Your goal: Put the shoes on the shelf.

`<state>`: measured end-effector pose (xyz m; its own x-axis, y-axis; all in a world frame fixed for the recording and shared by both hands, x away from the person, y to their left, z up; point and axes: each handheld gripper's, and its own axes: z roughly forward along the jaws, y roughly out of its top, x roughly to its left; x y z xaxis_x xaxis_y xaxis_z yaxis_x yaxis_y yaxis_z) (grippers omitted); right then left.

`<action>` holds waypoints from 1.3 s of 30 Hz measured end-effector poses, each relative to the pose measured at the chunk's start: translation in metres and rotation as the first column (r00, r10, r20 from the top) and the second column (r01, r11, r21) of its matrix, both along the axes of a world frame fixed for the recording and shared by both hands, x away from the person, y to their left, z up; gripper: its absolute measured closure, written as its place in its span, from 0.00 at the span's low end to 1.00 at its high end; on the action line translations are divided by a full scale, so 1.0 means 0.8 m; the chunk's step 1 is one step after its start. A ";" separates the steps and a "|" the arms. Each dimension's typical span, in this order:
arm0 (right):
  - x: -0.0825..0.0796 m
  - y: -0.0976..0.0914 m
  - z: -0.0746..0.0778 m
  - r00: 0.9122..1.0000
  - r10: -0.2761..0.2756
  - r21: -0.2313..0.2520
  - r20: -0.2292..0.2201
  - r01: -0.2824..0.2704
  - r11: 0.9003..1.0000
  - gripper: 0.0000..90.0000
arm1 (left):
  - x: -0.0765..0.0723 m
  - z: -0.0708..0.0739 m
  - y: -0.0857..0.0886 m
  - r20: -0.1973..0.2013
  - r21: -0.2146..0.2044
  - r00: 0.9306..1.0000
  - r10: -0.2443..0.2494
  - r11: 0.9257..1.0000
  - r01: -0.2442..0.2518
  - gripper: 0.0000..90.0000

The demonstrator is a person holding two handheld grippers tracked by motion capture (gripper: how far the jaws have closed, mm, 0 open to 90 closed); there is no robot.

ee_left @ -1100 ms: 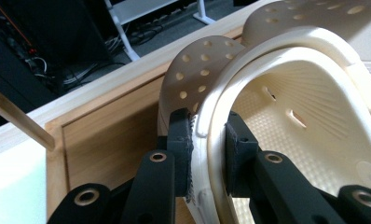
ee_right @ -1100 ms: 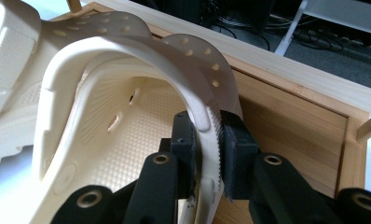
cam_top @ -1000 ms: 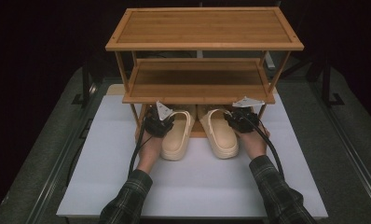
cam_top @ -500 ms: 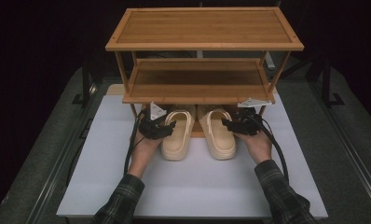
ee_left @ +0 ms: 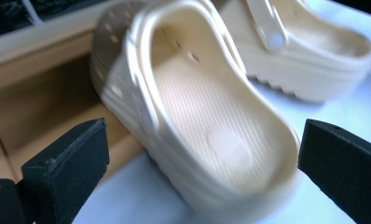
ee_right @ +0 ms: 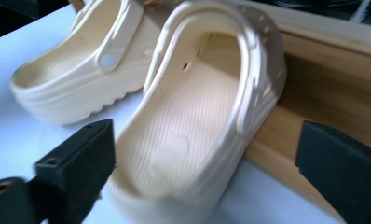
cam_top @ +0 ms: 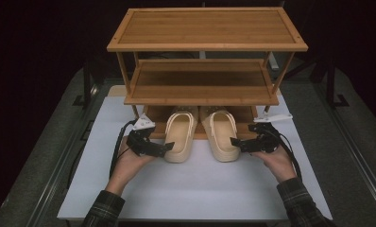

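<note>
Two cream clogs lie side by side with their toes on the bottom shelf of a bamboo rack (cam_top: 205, 46) and their heels on the white mat. My left gripper (cam_top: 161, 150) sits just left of the left clog (cam_top: 180, 135), open. In the left gripper view the left clog (ee_left: 211, 130) lies ahead of the wide jaws of the left gripper (ee_left: 200, 154), untouched. My right gripper (cam_top: 236, 142) is open beside the right clog (cam_top: 220, 135). The right clog (ee_right: 193, 116) stands ahead of the right gripper (ee_right: 207, 144). Both pairs of jaws have just been opening, and no pad presses on a clog.
The rack has three tiers; its middle shelf (cam_top: 200, 87) overhangs the clogs' toes. The white mat (cam_top: 195, 189) has bare room toward the person. Dark metal rails (cam_top: 58, 165) run along both table sides. The bottom shelf's wooden edge (ee_right: 314, 98) lies close to the right gripper's outer jaw.
Both hands have drawn back toward the person and slightly outward. Both grippers' jaws have spread wide and come off the clogs. The clogs lie where they were.
</note>
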<state>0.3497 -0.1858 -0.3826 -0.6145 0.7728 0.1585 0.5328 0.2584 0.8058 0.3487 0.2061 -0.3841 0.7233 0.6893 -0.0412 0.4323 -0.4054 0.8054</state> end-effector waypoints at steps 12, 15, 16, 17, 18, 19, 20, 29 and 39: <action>-0.021 -0.011 -0.040 0.993 0.114 0.021 -0.009 -0.114 0.993 0.01 | -0.016 -0.050 -0.001 0.002 0.037 0.999 -0.051 0.998 0.051 0.00; -0.020 -0.006 -0.048 0.992 0.126 -0.004 -0.021 -0.126 0.992 0.00 | -0.015 -0.058 -0.005 -0.014 0.046 0.998 -0.069 0.997 0.069 0.00; -0.020 -0.005 -0.051 0.991 0.131 -0.005 -0.029 -0.131 0.991 0.00 | -0.015 -0.059 -0.006 -0.017 0.044 0.997 -0.071 0.996 0.072 0.00; -0.019 -0.005 -0.052 0.990 0.134 -0.008 -0.037 -0.135 0.991 0.00 | -0.014 -0.061 -0.008 -0.016 0.040 0.997 -0.078 0.996 0.079 0.00; -0.018 -0.003 -0.055 0.989 0.136 -0.016 -0.053 -0.137 0.991 0.00 | -0.014 -0.062 -0.009 -0.014 0.037 0.997 -0.080 0.996 0.081 0.00; -0.016 -0.002 -0.059 0.988 0.142 -0.022 -0.060 -0.143 0.989 0.00 | -0.013 -0.063 -0.010 -0.015 0.031 0.997 -0.079 0.996 0.080 0.00; -0.015 -0.001 -0.060 0.988 0.143 -0.026 -0.065 -0.145 0.989 0.00 | -0.012 -0.063 -0.010 -0.018 0.025 0.996 -0.082 0.996 0.082 0.00; -0.007 0.010 -0.071 0.983 0.164 -0.012 -0.084 -0.166 0.986 0.00 | -0.003 -0.069 -0.024 -0.023 0.022 0.996 -0.090 0.996 0.090 0.00; -0.001 0.031 -0.071 0.982 0.176 -0.036 -0.073 -0.179 0.983 0.00 | 0.002 -0.072 -0.039 -0.016 0.011 0.997 -0.071 0.997 0.072 0.00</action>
